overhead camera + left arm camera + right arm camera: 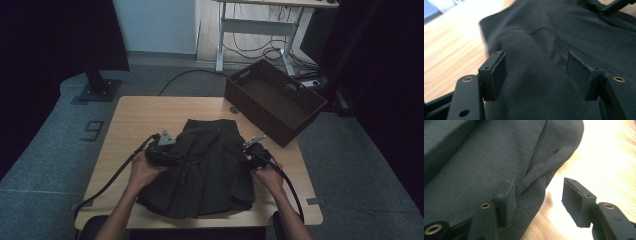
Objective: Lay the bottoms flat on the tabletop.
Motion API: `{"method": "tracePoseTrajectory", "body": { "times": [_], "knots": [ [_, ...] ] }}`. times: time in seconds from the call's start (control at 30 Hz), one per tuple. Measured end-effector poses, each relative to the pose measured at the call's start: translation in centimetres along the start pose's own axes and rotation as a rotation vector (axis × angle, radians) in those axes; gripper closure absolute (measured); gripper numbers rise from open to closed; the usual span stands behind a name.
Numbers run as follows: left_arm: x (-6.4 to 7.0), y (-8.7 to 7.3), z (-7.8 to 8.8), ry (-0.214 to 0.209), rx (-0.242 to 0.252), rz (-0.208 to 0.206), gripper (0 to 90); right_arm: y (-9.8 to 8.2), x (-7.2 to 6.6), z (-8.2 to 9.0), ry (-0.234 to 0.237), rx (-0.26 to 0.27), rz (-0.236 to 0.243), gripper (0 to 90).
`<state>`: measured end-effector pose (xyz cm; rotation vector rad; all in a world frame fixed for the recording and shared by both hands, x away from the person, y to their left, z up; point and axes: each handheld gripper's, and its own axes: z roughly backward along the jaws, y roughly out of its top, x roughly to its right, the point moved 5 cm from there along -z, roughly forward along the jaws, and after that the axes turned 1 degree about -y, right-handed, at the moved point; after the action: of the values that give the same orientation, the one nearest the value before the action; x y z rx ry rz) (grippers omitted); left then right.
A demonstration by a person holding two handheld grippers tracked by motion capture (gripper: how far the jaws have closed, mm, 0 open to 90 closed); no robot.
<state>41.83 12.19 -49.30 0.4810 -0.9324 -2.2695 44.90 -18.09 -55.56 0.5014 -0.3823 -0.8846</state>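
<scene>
Right now we see a dark garment (210,167) lying spread on the wooden bench (140,120), its narrow end pointing away from the person and its wide, pleated hem reaching the near edge. In the left gripper view the cloth (554,32) has a few soft creases and its edge lies against bare wood (451,45). Our left tongs (172,150) sit at the garment's left edge, about halfway up its length; in their own view the left tongs (536,72) stand well apart with cloth lying loose beneath them, the pads pressing on nothing. Our right tongs (248,150) are at the garment's right edge, roughly level with the left ones. In the right gripper view the right tongs (536,200) are also parted: one pad rests over the fabric (474,165) just beside a folded seam, the other hangs over bare bench (604,157), and the garment's edge runs between them without being pinched. Both hands come in from the near side, each trailing a black cable. Beyond the garment, at the bench's far right corner, a dark brown woven basket (250,97) stands partly overhanging the edge, well apart from both tongs. A small round fitting (234,110) lies on the bench just beside the basket.
</scene>
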Motion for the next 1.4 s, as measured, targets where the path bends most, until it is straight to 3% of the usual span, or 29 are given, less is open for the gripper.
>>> {"method": "tracePoseTrajectory", "body": {
  "times": [0.13,0.2,0.3,0.37,0.4,0.5,0.57,0.7,0.8,0.9,1.0,1.07,1.2,1.3,1.4],
  "knots": [
    [0.3,-0.3,-2.5,0.028,-0.071,-0.001,31.1,0.0,0.1,-0.2,-0.004,0.000,-0.011,40.7],
    [0.1,-0.9,-3.5,0.060,-0.113,0.004,34.9,0.0,0.1,-0.4,-0.003,-0.002,-0.013,39.6],
    [-0.3,-2.0,-4.1,0.044,-0.139,0.017,59.0,-0.1,0.0,-0.9,0.015,-0.010,-0.030,41.1],
    [-0.7,-2.5,-4.0,0.056,-0.141,0.022,78.3,-0.2,-0.1,-1.1,0.045,-0.009,-0.044,48.6],
    [-1.0,-2.6,-3.7,0.083,-0.140,0.018,83.9,-0.1,-0.2,-1.2,0.067,-0.006,-0.053,55.1],
    [-2.7,-2.6,-2.1,0.095,-0.083,0.084,86.1,-0.1,-0.5,-1.0,0.080,-0.008,-0.042,67.4],
    [-4.0,-2.5,-0.6,0.107,-0.046,0.126,86.2,-0.2,-0.5,-1.0,0.080,-0.011,-0.038,71.1],
    [-7.0,-3.1,2.2,0.175,-0.024,0.176,86.2,-0.3,-0.3,-0.8,0.073,-0.020,-0.033,75.1],
    [-9.2,-4.3,3.7,0.203,-0.013,0.234,86.1,-0.4,0.1,-0.7,0.037,-0.032,-0.012,76.5],
    [-11.1,-6.1,4.1,0.228,-0.033,0.282,84.4,-0.7,0.5,-0.5,0.012,-0.044,-0.003,76.9],
    [-12.7,-8.0,4.2,0.307,-0.067,0.312,76.3,-0.8,0.8,-0.4,0.011,-0.040,-0.006,76.7],
    [-13.5,-8.7,5.1,0.322,-0.047,0.348,64.3,-0.9,0.8,-0.4,0.007,-0.046,-0.006,74.0],
    [-13.5,-8.4,7.4,0.326,0.032,0.341,49.7,-0.7,1.1,0.3,-0.011,-0.042,-0.003,61.4],
    [-12.2,-7.3,7.6,0.266,0.062,0.307,41.7,-0.3,1.4,1.1,-0.018,-0.011,-0.022,53.3],
    [-10.3,-6.0,6.4,0.204,0.065,0.261,37.3,0.0,1.5,1.6,-0.018,0.001,-0.028,47.7]
  ]
}}
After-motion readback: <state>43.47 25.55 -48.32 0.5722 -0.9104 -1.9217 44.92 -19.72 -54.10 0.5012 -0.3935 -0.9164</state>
